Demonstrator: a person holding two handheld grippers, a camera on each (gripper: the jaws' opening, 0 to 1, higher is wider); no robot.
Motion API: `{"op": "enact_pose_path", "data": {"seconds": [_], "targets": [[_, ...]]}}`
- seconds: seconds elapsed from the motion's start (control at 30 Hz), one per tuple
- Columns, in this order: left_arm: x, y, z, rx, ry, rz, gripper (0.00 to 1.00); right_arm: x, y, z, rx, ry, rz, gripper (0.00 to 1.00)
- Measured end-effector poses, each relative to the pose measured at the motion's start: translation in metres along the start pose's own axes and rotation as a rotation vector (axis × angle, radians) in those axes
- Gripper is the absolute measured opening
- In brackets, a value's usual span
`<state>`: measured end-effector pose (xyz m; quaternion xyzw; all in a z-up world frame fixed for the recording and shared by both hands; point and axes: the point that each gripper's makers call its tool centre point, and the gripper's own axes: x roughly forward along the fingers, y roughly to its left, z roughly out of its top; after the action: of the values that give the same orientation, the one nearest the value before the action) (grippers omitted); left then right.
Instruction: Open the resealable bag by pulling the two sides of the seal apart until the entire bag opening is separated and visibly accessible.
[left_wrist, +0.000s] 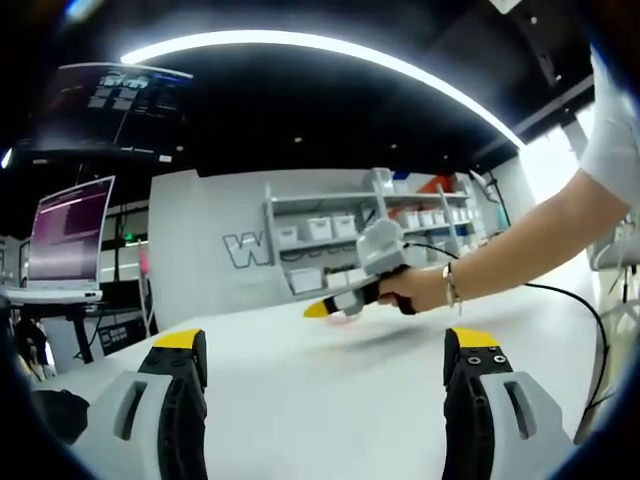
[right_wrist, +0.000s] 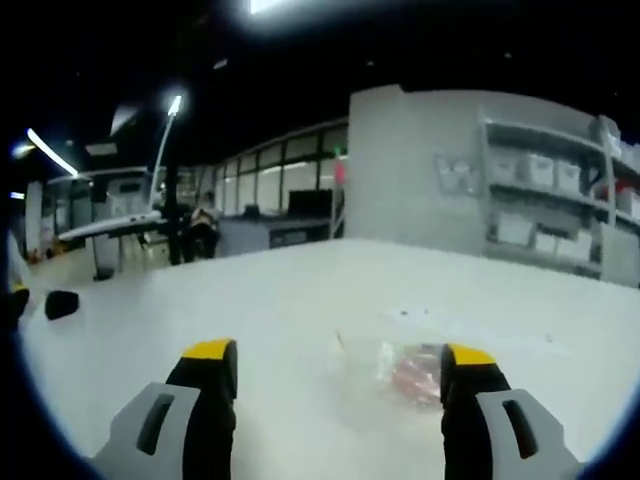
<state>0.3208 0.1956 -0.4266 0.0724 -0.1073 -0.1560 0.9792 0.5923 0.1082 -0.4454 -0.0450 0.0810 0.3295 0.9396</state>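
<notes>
A clear resealable bag with red contents lies flat on the white table. My right gripper hovers just above and short of it, jaws wide open, and the bag sits close to the right jaw's yellow tip. In the left gripper view my left gripper is open above the bare table with nothing between its jaws. Farther ahead, a person's hand holds the right gripper low over the table, pointing left.
A lit laptop screen stands on a stand at the left. Shelves with white bins line the grey wall behind the table. A black cable trails off at the right. A small dark object lies near the table's left edge.
</notes>
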Motion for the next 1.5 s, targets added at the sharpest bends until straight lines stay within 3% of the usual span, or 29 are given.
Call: {"op": "enact_pose_path", "data": {"seconds": [0.7,1.5], "targets": [[0.001,0.004,-0.001,-0.007,0.000,0.008,0.97,-0.036,0.014,0.009,0.069,-0.073,0.001,0.91],[0.003,0.006,-0.001,-0.016,-0.001,0.016,0.97,-0.060,0.002,0.000,0.112,-0.100,-0.034,0.86]]}}
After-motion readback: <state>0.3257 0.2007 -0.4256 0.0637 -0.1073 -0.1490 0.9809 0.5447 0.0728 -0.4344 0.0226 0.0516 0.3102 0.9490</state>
